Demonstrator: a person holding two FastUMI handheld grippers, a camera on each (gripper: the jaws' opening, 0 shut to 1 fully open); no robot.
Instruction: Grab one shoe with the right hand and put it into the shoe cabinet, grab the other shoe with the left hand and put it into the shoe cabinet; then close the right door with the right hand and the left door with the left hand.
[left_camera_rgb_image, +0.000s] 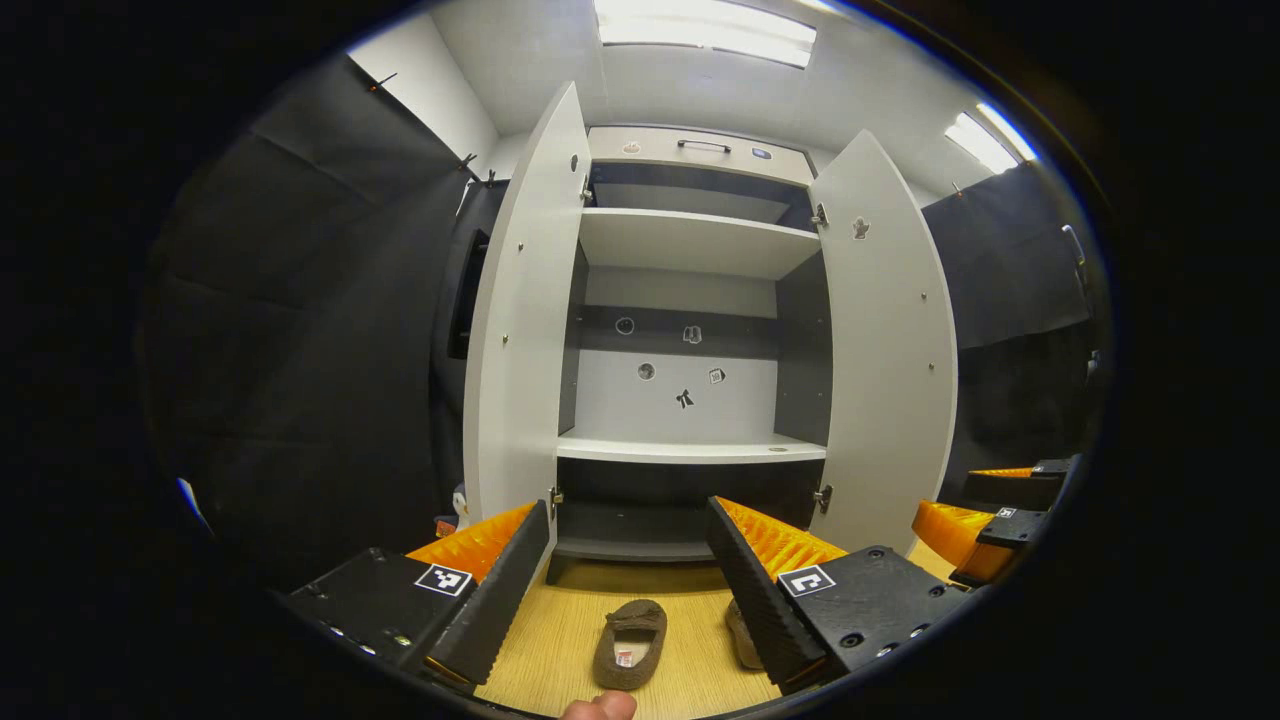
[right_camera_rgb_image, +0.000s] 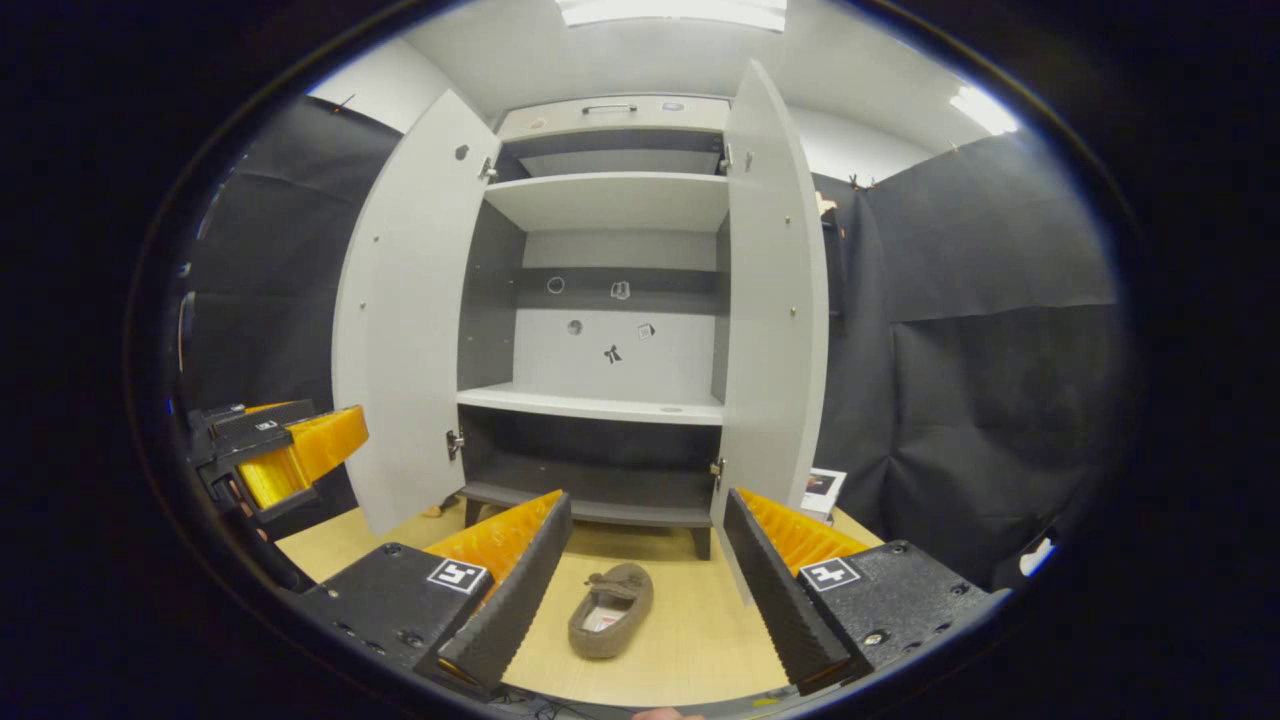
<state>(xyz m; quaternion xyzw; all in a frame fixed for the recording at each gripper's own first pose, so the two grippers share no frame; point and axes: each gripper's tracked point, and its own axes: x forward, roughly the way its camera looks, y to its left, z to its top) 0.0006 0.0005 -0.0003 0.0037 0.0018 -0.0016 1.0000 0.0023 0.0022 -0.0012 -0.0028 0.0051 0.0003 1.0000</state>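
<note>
The shoe cabinet (left_camera_rgb_image: 690, 450) stands ahead with its left door (left_camera_rgb_image: 525, 330) and right door (left_camera_rgb_image: 890, 340) swung wide; its shelves are bare. On the wooden floor in front lies a brown slipper (left_camera_rgb_image: 630, 645), and a second slipper (left_camera_rgb_image: 742, 635) is half hidden behind my finger. My left gripper (left_camera_rgb_image: 628, 510) is open above them, holding nothing. In the right gripper view the cabinet (right_camera_rgb_image: 600, 405) shows again, with one slipper (right_camera_rgb_image: 610, 610) on the floor below my open right gripper (right_camera_rgb_image: 648, 500). The left gripper (right_camera_rgb_image: 290, 450) hovers at the left of that view.
Black cloth walls close in on both sides of the cabinet. A small card or box (right_camera_rgb_image: 822, 490) leans at the cabinet's right foot. A person's fingertip (left_camera_rgb_image: 600, 706) shows at the bottom edge. The right gripper (left_camera_rgb_image: 990, 530) hangs at the right of the left gripper view.
</note>
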